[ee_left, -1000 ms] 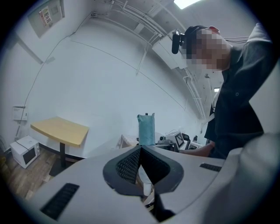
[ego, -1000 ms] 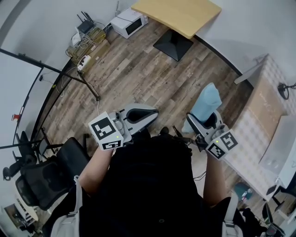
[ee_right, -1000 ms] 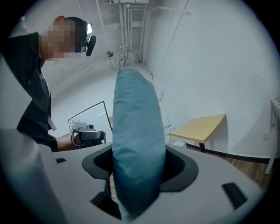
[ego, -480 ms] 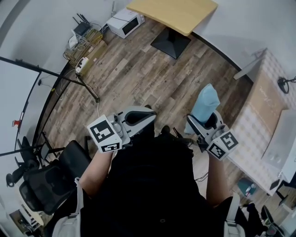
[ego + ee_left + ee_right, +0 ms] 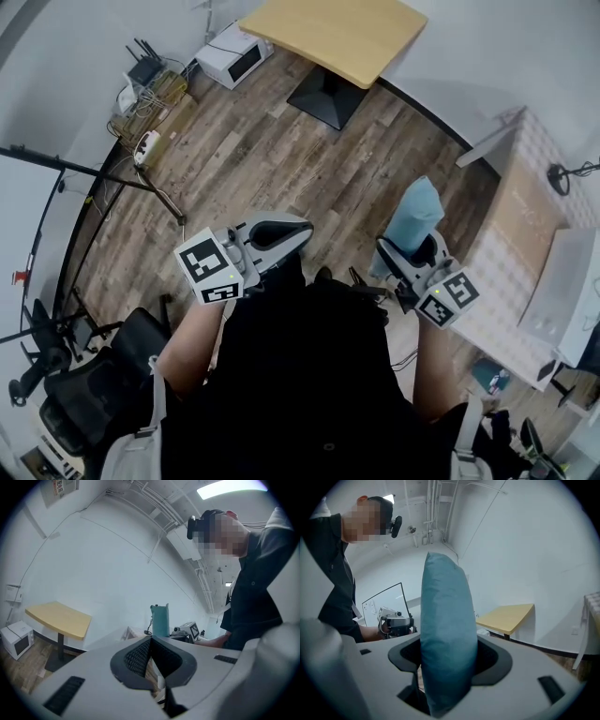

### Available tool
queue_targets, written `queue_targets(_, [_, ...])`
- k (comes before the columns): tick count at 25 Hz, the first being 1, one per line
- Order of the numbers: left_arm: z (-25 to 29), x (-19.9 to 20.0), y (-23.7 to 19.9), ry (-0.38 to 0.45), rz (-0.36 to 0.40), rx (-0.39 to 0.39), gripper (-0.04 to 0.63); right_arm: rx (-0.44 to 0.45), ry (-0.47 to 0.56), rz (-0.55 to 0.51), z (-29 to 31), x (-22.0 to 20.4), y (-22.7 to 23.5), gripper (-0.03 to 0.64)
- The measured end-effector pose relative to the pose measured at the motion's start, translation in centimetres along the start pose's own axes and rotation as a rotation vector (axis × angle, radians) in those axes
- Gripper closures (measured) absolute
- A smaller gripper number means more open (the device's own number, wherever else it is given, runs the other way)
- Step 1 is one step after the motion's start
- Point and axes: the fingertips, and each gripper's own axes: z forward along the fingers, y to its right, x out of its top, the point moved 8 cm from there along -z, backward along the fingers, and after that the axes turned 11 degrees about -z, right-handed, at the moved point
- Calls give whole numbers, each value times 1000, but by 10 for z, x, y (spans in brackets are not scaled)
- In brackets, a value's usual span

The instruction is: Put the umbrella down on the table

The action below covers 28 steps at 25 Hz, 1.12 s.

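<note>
Umbrella [image 5: 415, 211] scarcely shifted, apparently upright.

Grey jaws of right gripper [image 5: 449, 660] pressed against both sides of teal fabric-covered folded umbrella [image 5: 446, 616], standing upright. Behind, right: pale yellow wooden table [image 5: 506, 617] by white wall. Left: person in dark top [image 5: 330, 592], hand holding left gripper [image 5: 396, 623].

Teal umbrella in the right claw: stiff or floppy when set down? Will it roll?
The umbrella stands upright above the right claw without sagging, so probably stiff inside. Its fabric sleeve looks soft and smooth, so it may slip. Rounded body: likely to roll on the table.
</note>
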Motion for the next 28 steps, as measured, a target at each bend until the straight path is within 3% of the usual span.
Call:
queue_targets(14, [-6,99,-128,24,50,-134,583,-147,58,-31,97,55,30,322])
queue_targets(22, [3,112,-180,-1,3,-251,583,-261,54,-18,132,64,41,322])
queue_targets(28, [13,117,-209,3,-29,-269,583,-264,31,-4,149,60,47,322])
